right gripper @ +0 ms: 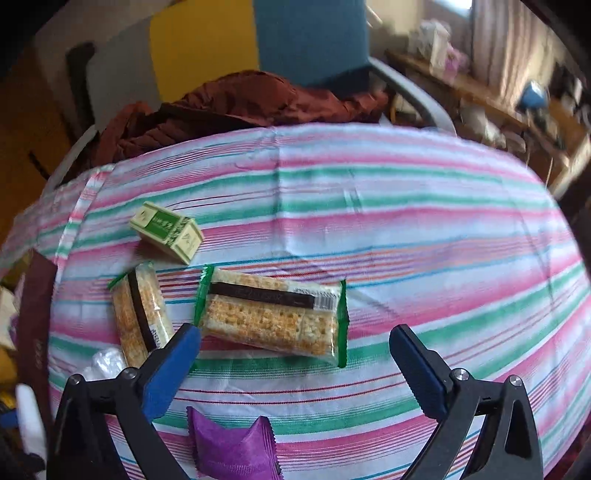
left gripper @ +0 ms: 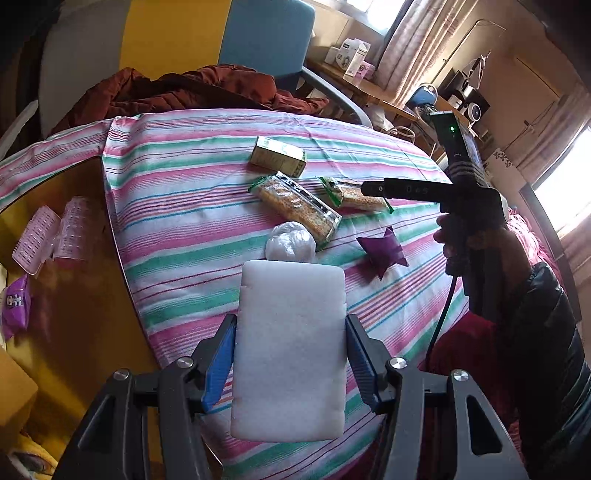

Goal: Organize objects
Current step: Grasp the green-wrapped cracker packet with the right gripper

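My left gripper (left gripper: 290,319) is shut on a white sponge block (left gripper: 290,362), held just above the striped cloth (left gripper: 177,221). Beyond it lie a crumpled white plastic wad (left gripper: 291,240), two cracker packets (left gripper: 299,208) (left gripper: 356,199), a green-and-cream box (left gripper: 279,157) and a purple sachet (left gripper: 384,251). My right gripper (right gripper: 295,332) is open, low over the long cracker packet (right gripper: 273,314), its fingers apart on either side of it. The second packet (right gripper: 140,317), the box (right gripper: 166,232) and the purple sachet (right gripper: 232,446) lie around it. From the left wrist view, the right gripper (left gripper: 369,190) hovers side-on over the far packet.
A red-brown jacket (left gripper: 192,88) is heaped at the cloth's far edge, before a blue chair (left gripper: 266,33). Pink rollers (left gripper: 51,232) and a purple pack (left gripper: 16,302) lie on the bare yellow tabletop at left. A hand and black sleeve (left gripper: 546,332) hold the right gripper.
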Demonstrator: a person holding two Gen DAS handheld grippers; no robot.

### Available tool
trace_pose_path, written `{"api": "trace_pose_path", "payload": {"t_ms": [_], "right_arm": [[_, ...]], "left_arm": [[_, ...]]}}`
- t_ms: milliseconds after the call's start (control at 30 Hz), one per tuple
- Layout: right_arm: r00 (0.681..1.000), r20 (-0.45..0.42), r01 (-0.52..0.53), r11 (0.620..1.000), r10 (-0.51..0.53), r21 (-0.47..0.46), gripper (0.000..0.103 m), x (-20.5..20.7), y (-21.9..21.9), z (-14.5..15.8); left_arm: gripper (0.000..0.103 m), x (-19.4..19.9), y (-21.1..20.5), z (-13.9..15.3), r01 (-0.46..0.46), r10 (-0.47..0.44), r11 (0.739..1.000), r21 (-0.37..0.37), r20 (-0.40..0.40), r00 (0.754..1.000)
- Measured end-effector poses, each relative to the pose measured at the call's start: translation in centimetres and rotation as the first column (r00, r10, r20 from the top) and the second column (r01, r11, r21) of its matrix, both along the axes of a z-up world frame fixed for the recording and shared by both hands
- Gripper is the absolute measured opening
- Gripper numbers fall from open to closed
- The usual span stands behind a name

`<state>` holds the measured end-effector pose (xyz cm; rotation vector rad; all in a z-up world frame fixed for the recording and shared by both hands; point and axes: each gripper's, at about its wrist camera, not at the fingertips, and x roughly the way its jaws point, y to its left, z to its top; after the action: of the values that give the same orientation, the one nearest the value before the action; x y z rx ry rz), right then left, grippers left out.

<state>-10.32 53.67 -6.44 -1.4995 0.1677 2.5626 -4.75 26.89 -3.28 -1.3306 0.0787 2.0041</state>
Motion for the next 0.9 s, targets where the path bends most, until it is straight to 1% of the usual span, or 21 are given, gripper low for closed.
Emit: {"api": "trace_pose_path", "payload": {"t_ms": [67,133,167,200,267,333,367,500,633,667,700,733,767,800,833,867,900], "right_arm": [[0.998,0.020,-0.066,0.995,0.065,0.074,0.103,-0.2,-1.5,-0.2],[0.988,0.059,-0.150,0.967,0.141,0.205,0.103,-0.7,-3.1,-0.8],[0.979,0.087,-0.201,0.947,0.185,0.250,0.103,-0.7,-3.6,-1.1],[0.966,0.130,-0.252,0.927,0.224,0.278,0.103,-1.1,-4.1,-1.7],[0.950,0.178,-0.301,0.906,0.257,0.299,0.103,-1.6,-4.2,-2.4],[0.936,0.216,-0.333,0.902,0.279,0.275,0.103,-2.4,-3.8,-3.4],[0.935,0.212,-0.335,0.906,0.285,0.257,0.103,-2.9,-3.5,-3.5],[0.937,0.209,-0.322,0.922,0.279,0.214,0.103,-4.4,-2.1,-3.5],[0.938,0.213,-0.307,0.940,0.273,0.148,0.102,-5.5,-1.5,-4.0],[0.940,0.215,-0.297,0.946,0.265,0.129,0.100,-5.6,-1.4,-4.2],[0.942,0.211,-0.283,0.955,0.260,0.088,0.098,-5.5,-1.1,-4.2],[0.944,0.203,-0.274,0.961,0.260,0.042,0.085,-5.2,-0.9,-4.2],[0.945,0.189,-0.270,0.963,0.266,-0.001,0.074,-4.8,-0.7,-4.1],[0.948,0.176,-0.267,0.964,0.264,-0.006,0.069,-4.3,-0.9,-3.9],[0.949,0.175,-0.264,0.964,0.261,-0.006,0.061,-4.0,-1.0,-3.8],[0.951,0.171,-0.259,0.966,0.258,-0.013,0.048,-3.5,-1.2,-3.6],[0.953,0.169,-0.253,0.967,0.252,-0.015,0.045,-3.2,-1.4,-3.5]], "left_arm": [[0.058,0.3,0.0,0.0,0.013,-0.013,1.000,-0.004,0.001,1.000],[0.058,0.5,0.0,0.2,0.024,-0.024,1.000,-0.003,-0.001,1.000],[0.058,0.6,-0.1,0.2,0.029,-0.029,1.000,-0.002,-0.001,1.000],[0.058,0.6,-0.1,0.3,0.031,-0.031,1.000,0.000,0.000,1.000],[0.058,0.6,-0.3,0.3,0.030,-0.030,1.000,0.004,0.003,1.000],[0.058,0.5,-0.3,0.2,0.028,-0.028,1.000,0.004,0.003,1.000],[0.058,0.5,-0.3,0.2,0.030,-0.030,1.000,0.005,0.004,1.000],[0.058,0.6,-0.5,0.1,0.039,-0.039,0.999,0.002,0.007,0.999],[0.058,0.6,-0.5,-0.3,0.038,-0.038,0.999,0.001,0.024,0.999],[0.058,0.5,-0.5,-0.4,0.036,-0.036,0.999,0.003,0.027,0.999],[0.058,0.5,-0.6,-0.4,0.035,-0.035,0.999,0.005,0.027,0.999],[0.058,0.6,-0.6,-0.3,0.034,-0.034,0.999,0.006,0.026,0.999],[0.058,0.5,-0.7,-0.3,0.032,-0.033,0.999,0.008,0.026,0.999],[0.058,0.5,-0.7,-0.3,0.030,-0.031,0.999,0.010,0.027,0.999],[0.058,0.5,-0.7,-0.3,0.028,-0.028,1.000,0.010,0.026,0.999],[0.058,0.5,-0.8,-0.3,0.025,-0.025,1.000,0.008,0.025,0.999],[0.058,0.6,-0.8,-0.3,0.021,-0.021,1.000,0.006,0.023,1.000]]}}
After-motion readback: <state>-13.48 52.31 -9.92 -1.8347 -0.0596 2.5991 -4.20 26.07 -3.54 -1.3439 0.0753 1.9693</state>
